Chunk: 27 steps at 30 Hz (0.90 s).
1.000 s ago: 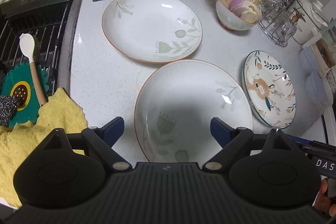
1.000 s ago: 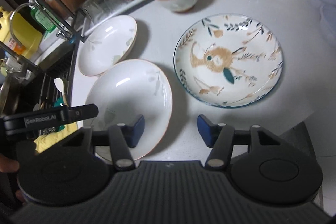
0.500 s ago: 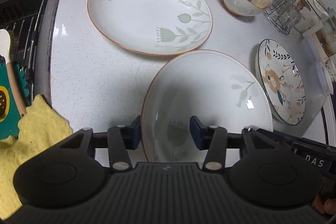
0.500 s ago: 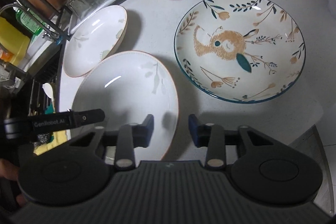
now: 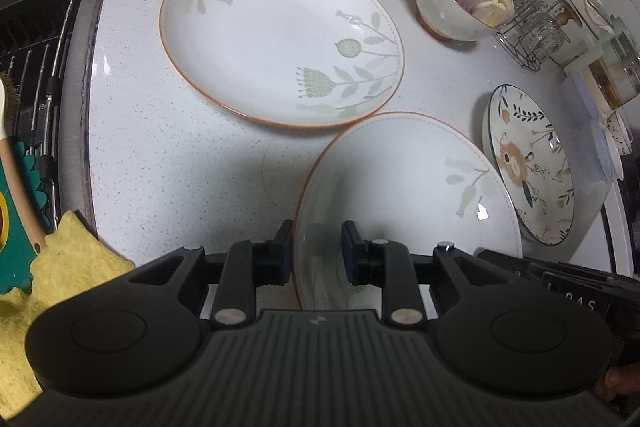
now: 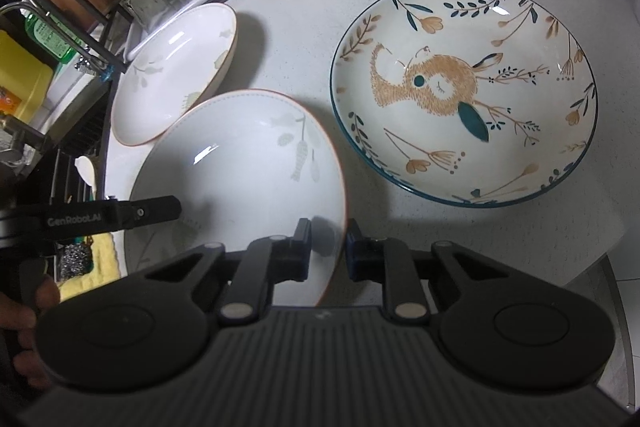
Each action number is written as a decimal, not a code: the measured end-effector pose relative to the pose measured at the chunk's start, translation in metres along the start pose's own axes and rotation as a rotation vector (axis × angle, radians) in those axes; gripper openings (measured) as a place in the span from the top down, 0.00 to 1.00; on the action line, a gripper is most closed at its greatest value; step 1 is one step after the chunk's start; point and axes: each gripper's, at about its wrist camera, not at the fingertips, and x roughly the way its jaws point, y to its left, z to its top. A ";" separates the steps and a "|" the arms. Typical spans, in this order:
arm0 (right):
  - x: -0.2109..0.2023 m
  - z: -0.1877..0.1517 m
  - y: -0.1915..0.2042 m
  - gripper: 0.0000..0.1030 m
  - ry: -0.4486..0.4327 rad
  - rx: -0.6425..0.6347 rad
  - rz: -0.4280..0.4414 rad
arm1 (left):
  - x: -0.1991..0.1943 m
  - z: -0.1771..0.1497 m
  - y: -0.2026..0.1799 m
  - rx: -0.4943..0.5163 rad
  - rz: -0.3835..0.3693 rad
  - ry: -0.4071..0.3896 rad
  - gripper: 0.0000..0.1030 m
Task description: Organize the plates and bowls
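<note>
The left gripper (image 5: 316,251) has just been closing its jaws over the near left rim of the nearer white plate (image 5: 408,195), one jaw outside the rim and one inside the dish. They stand narrow, but whether they press the rim cannot be told from the left wrist view. The right gripper (image 6: 328,251) has likewise just been closing on the same plate's (image 6: 240,163) near right rim, one jaw inside and the other outside, close against the edge.

This plate sits on the white table (image 5: 180,155), its far edge touching or just overlapping a second white plate (image 5: 280,35) behind it. A plate with an animal drawing (image 6: 464,91) lies just to its right, apart from it. A bowl of onion slices (image 5: 460,11) stands further back.
</note>
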 end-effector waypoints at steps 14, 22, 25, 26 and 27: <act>-0.036 0.012 0.000 0.80 -0.044 -0.012 0.017 | -0.031 0.014 -0.015 0.016 -0.079 -0.029 0.73; -0.060 0.027 -0.005 0.80 -0.092 0.027 0.026 | -0.052 0.030 -0.034 0.057 -0.105 -0.039 0.72; -0.069 0.032 -0.007 0.80 -0.118 0.045 0.029 | -0.060 0.038 -0.041 0.058 -0.119 -0.047 0.72; -0.073 0.033 -0.009 0.80 -0.130 0.052 0.036 | -0.062 0.041 -0.044 0.057 -0.125 -0.049 0.72; -0.077 0.036 -0.011 0.80 -0.140 0.056 0.044 | -0.065 0.044 -0.045 0.054 -0.131 -0.054 0.72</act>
